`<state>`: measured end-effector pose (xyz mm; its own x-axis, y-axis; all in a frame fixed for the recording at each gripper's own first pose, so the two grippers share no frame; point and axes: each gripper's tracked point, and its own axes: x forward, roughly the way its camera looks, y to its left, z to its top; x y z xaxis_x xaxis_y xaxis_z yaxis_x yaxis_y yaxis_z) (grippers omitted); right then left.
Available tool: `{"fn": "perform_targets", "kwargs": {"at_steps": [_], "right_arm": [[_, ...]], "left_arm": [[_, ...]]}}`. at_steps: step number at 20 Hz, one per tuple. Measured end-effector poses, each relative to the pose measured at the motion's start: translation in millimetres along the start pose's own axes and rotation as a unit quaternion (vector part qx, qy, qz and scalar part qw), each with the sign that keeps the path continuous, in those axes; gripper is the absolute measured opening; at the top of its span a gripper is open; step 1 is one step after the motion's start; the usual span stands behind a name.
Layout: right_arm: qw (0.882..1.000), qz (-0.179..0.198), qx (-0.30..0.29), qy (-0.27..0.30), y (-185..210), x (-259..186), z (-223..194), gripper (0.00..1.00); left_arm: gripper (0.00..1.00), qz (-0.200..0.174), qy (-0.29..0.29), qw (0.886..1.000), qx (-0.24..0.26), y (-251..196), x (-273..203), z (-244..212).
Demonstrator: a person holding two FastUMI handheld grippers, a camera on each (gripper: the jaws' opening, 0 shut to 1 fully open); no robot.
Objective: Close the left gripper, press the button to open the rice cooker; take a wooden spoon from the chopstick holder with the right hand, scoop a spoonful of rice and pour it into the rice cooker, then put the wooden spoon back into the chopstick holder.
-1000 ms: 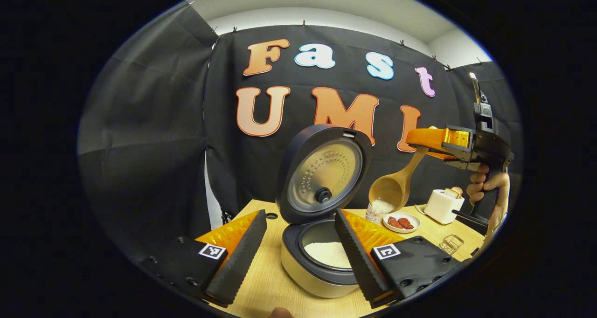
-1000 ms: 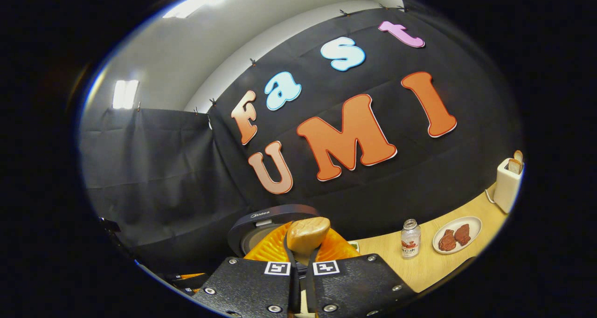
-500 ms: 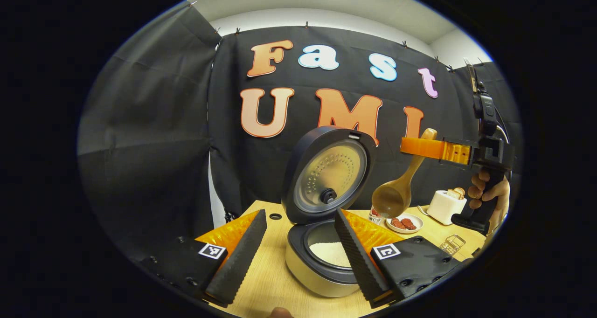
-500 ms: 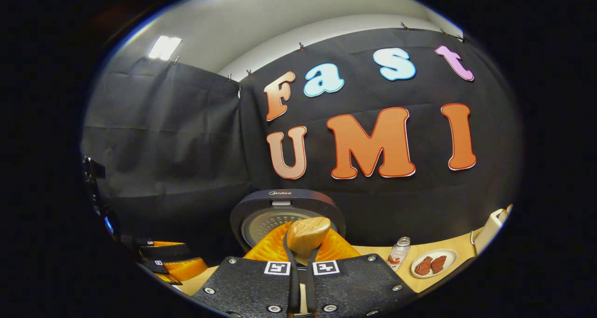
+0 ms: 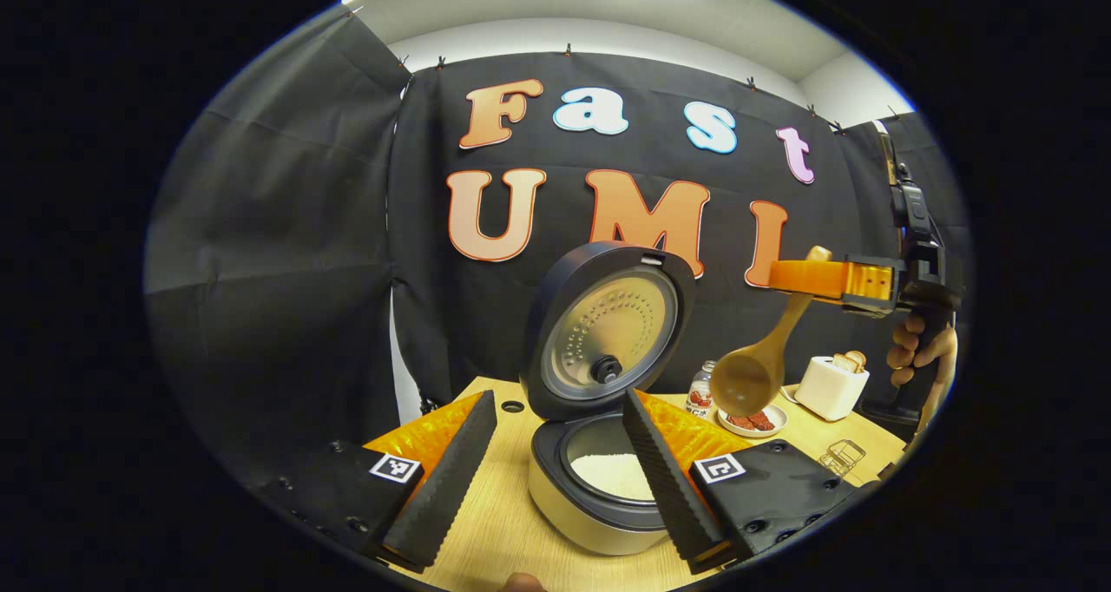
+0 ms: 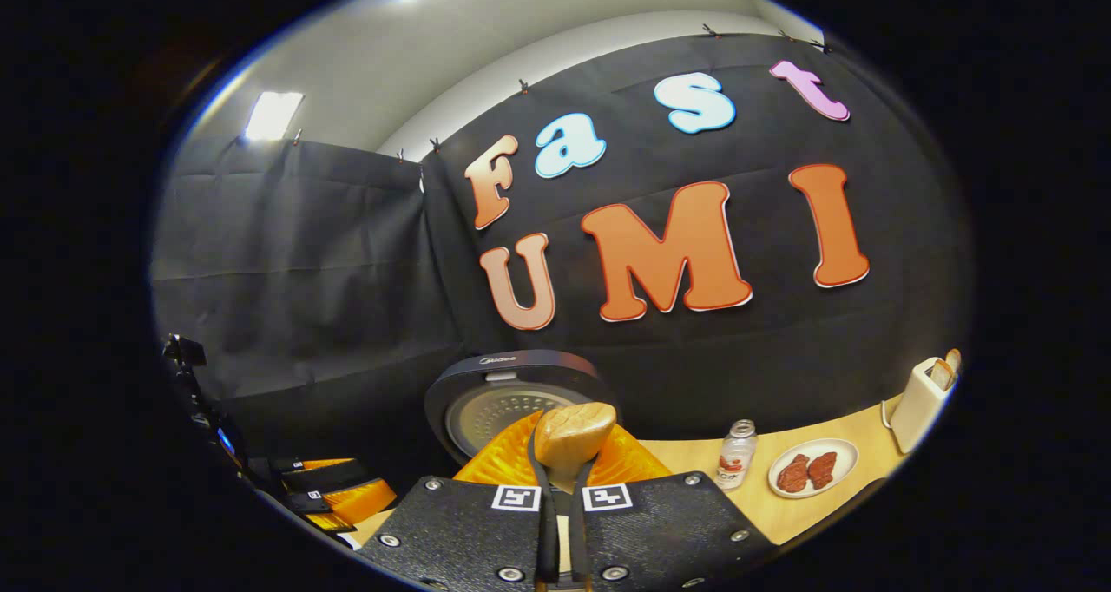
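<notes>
Wooden spoon (image 5: 764, 356) in right claw (image 5: 803, 278)

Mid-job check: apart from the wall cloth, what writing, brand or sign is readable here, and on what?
"Midea": on the rim of the rice cooker's open lid, in the right gripper view.
Label on the bottle: print too small to read.
The square markers on the right gripper and the left gripper: black-and-white patterns, no words.
</notes>
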<state>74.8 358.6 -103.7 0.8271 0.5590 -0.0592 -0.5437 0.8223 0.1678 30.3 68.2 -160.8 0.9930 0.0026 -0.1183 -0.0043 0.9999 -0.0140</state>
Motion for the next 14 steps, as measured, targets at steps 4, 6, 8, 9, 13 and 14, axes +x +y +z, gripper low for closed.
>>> {"fn": "perform_targets", "kwargs": {"at_steps": [4, 6, 8, 9, 13, 14], "right_arm": [[0.998, -0.066, 0.017, -0.018, -57, -36, 11, 0.04], [0.995, -0.088, 0.034, -0.033, -83, -59, 18, 0.04], [0.992, -0.113, 0.047, -0.042, -111, -83, 18, 0.04], [0.989, -0.128, 0.05, -0.047, -125, -95, 19, 0.04], [0.979, -0.186, 0.057, -0.065, -174, -144, 9, 0.04], [0.976, -0.198, 0.061, -0.067, -184, -156, 2, 0.04]], "left_arm": [[0.99, 0.008, -0.006, 1.0, -0.001, -3, -1, 6], [1.0, 0.004, -0.01, 1.0, -0.012, -9, -3, 12], [0.99, 0.002, -0.013, 1.0, -0.02, -16, -5, 17], [0.98, 0.004, -0.015, 1.0, -0.02, -17, -5, 19], [1.0, 0.009, -0.025, 1.0, -0.007, -28, -10, 26], [1.0, 0.009, -0.025, 1.0, -0.01, -31, -11, 27]]}}
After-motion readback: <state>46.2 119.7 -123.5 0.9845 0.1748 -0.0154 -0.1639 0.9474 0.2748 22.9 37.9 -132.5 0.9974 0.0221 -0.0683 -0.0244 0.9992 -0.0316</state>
